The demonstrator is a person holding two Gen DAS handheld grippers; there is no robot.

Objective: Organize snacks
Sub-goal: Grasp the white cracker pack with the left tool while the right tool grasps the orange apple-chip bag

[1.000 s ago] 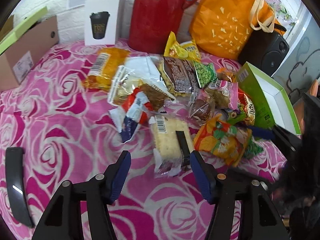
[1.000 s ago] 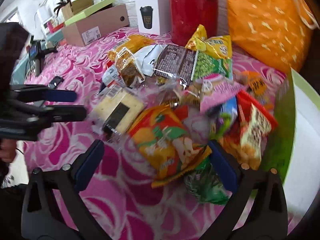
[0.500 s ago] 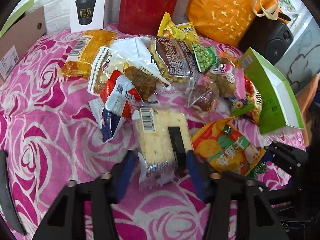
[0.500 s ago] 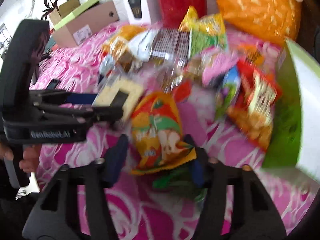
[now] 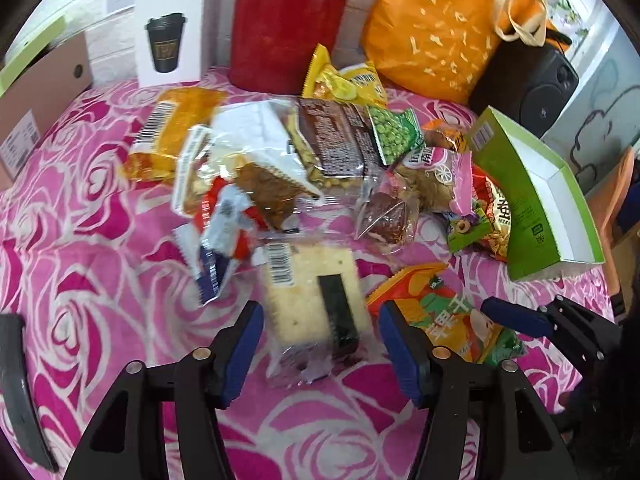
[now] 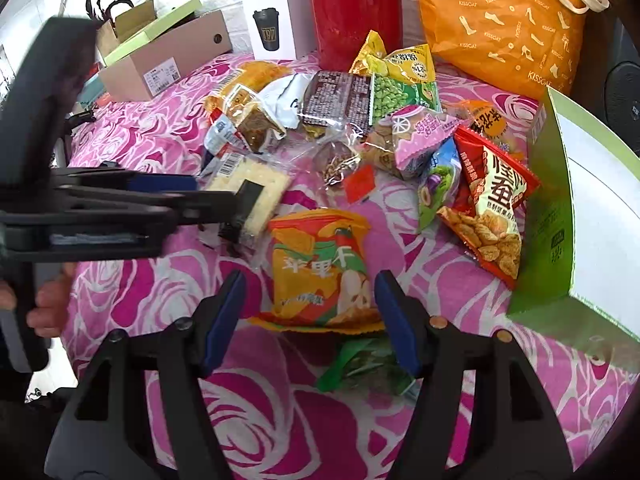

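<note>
A clear pack of pale crackers (image 5: 308, 304) with a black strip lies on the pink rose cloth (image 5: 100, 280). My left gripper (image 5: 320, 342) is open, and its blue pads flank the pack's near end with small gaps. In the right wrist view the left gripper (image 6: 224, 200) reaches in from the left over that cracker pack (image 6: 256, 184). My right gripper (image 6: 310, 312) is open around the near end of an orange apple-chip bag (image 6: 320, 268). That orange bag (image 5: 448, 320) sits right of the crackers, with the right gripper's blue fingertip (image 5: 508, 314) beside it.
A green box with a white inside (image 6: 560, 220) stands open at the right. Several snack packs are heaped behind, among them a red chip bag (image 6: 496, 208) and a green pea pack (image 6: 392, 94). A red jug (image 5: 288, 20), an orange tote (image 5: 440, 32) and a cardboard box (image 6: 168, 60) line the back.
Both grippers moved forward and down onto the cloth. The cracker pack now lies between the left pads. The right jaws narrowed around the orange bag.
</note>
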